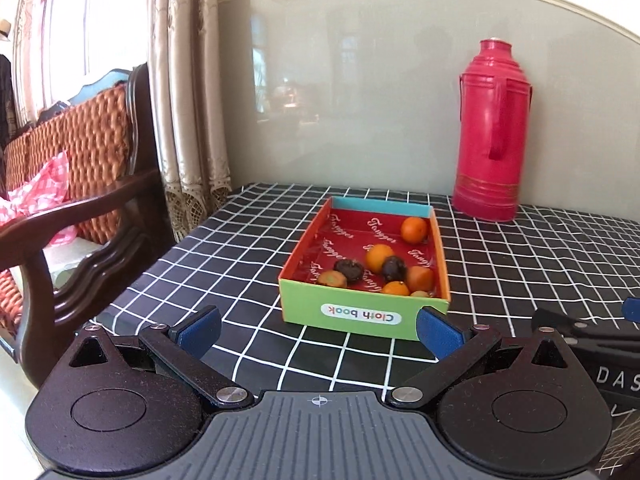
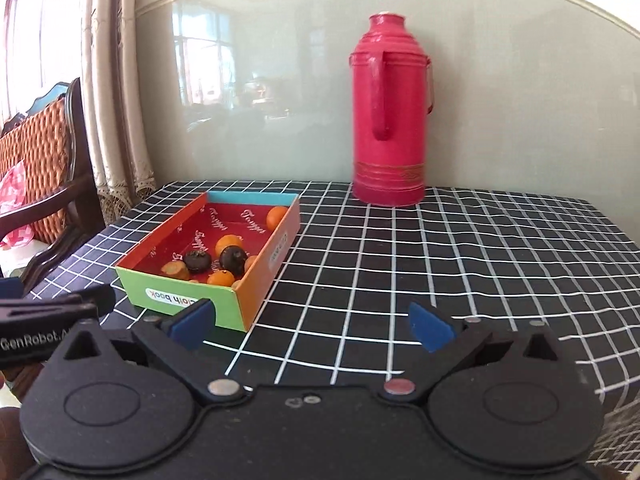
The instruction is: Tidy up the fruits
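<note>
Fruits (image 1: 380, 258) all heaped inside the cardboard box (image 1: 362, 314) on the checked tablecloth (image 1: 224, 248). Both spread wide, left gripper (image 1: 318, 330) and right gripper (image 2: 312, 326), grasping nothing, short of the box. Looks like wrap-up: nothing loose, so just pulling clear.

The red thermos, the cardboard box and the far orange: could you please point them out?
red thermos (image 2: 390, 128), right wrist view, body.
cardboard box (image 1: 348, 312), left wrist view, green front wall.
far orange (image 1: 414, 229), left wrist view, centre.
</note>
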